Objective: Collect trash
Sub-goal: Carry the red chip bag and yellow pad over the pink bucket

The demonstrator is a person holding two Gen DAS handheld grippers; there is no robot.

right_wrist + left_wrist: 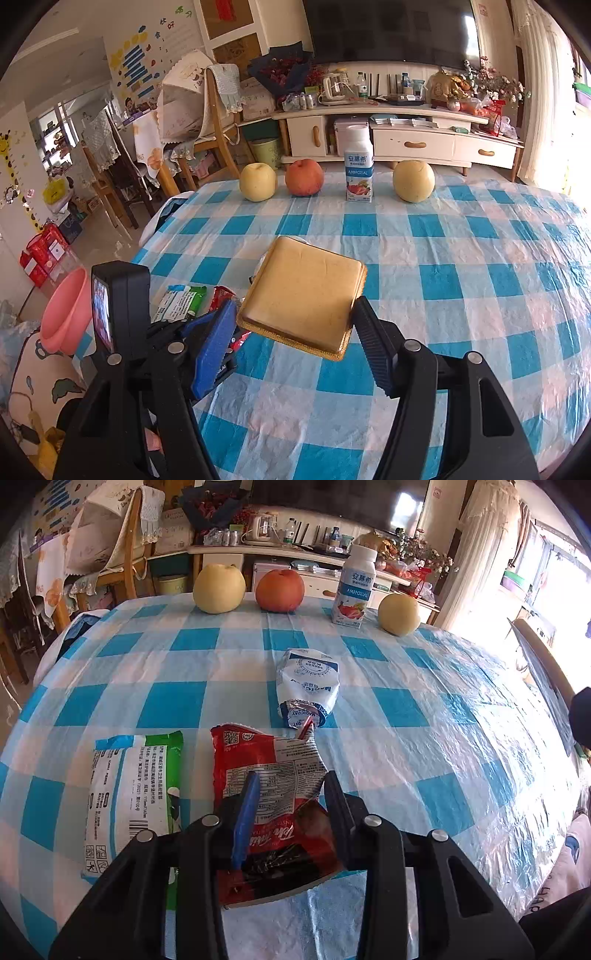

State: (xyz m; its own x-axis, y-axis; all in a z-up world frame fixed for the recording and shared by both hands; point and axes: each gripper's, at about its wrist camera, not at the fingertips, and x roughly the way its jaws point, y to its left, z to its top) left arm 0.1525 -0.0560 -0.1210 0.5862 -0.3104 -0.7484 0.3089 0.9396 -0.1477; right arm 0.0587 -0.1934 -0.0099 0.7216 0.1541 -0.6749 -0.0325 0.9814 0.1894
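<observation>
A red snack wrapper point(266, 771) lies crumpled on the checked tablecloth point(424, 716), and my left gripper point(291, 779) is shut on it, pinching its middle between the blue and black fingers. To its left lies a white and green wrapper point(133, 797). Just beyond it sits a crumpled blue and white pouch point(306, 686). My right gripper point(295, 310) is shut on a flat gold square tray point(306, 291), held tilted above the table. In the right wrist view the red wrapper point(221, 293) and the green wrapper point(181, 301) peek out at the left.
Along the far table edge stand a yellow fruit point(219, 588), a red apple point(280, 590), a yogurt bottle point(352, 590) and another yellow fruit point(399, 613). A pink basin point(66, 310) sits off the table's left side. Chairs and a low cabinet point(406, 144) stand beyond.
</observation>
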